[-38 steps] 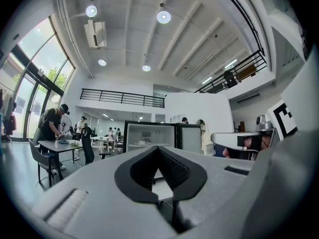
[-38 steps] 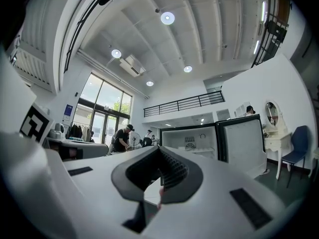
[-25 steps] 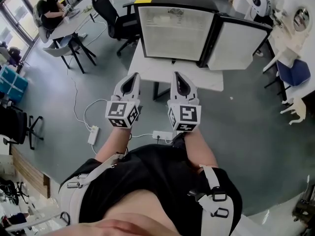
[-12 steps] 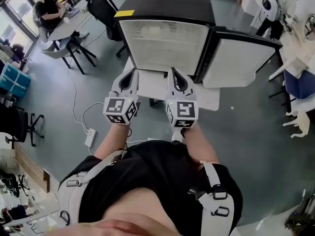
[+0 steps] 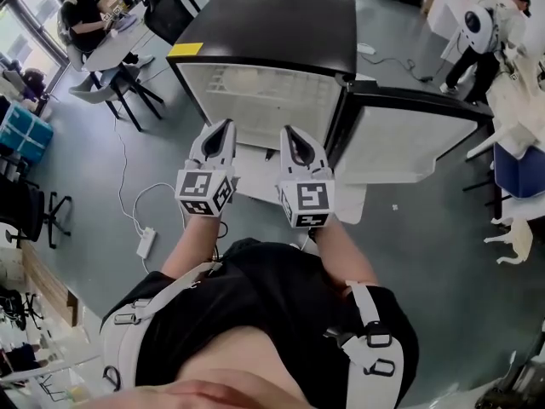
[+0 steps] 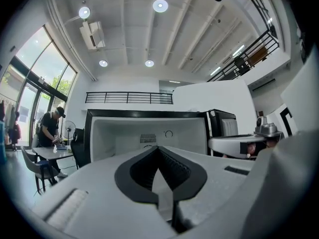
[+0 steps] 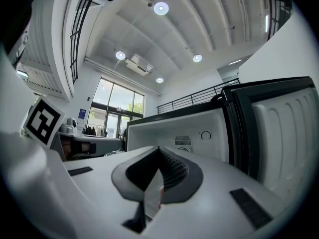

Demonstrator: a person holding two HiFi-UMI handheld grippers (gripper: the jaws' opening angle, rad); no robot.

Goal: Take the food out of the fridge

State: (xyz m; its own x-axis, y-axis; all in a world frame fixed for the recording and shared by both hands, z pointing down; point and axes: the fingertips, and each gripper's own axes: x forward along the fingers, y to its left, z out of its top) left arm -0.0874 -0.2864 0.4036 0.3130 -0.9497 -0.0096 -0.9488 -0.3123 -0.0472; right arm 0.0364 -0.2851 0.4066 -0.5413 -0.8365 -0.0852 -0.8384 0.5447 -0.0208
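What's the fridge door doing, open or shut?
Open. The door stands swung out at the right of the fridge, and the head view looks straight into the white interior.

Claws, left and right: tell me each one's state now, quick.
Left claw: shut, holding nothing.
Right claw: shut, holding nothing.

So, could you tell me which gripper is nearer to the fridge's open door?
Right. The right gripper is just left of the open door in the head view; the left gripper sits farther left, before the fridge opening.
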